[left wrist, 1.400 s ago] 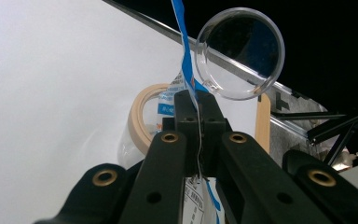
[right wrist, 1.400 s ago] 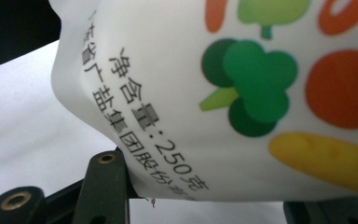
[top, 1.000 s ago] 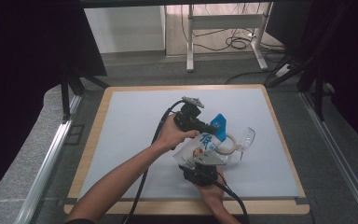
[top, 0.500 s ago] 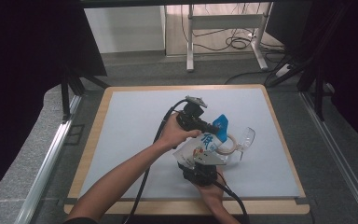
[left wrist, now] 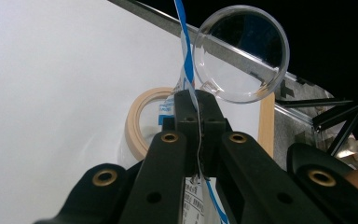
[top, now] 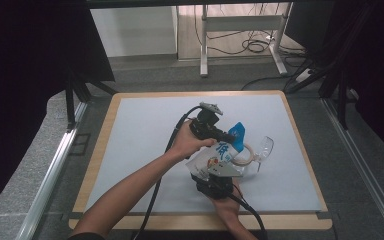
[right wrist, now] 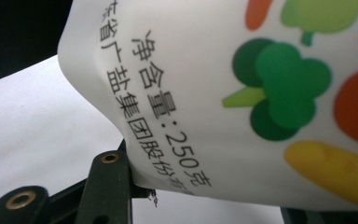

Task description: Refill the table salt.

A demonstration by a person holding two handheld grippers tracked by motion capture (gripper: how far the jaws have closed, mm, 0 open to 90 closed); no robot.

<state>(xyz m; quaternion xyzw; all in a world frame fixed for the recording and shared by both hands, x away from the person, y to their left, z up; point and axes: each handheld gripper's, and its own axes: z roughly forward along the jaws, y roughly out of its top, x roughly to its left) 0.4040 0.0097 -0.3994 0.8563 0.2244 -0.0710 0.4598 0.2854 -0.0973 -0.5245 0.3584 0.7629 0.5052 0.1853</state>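
Two tools hold the printed pouch (top: 219,159) above the desk (top: 130,130), left tool (left wrist: 198,109) pinching its top seal and right tool (top: 215,184) clamping its bottom, so it is lifted but apparently still sealed beside the clear plastic cup (top: 263,150).

The high view looked forward and down over the table (top: 130,150). The left gripper view sat close behind its fingers (left wrist: 186,116), facing the far edge. The right gripper view pressed against the bag (right wrist: 242,93), which all three shared.

From my right gripper view, the pouch (right wrist: 242,93) runs past the frame's edges, hiding the jaw behind it.
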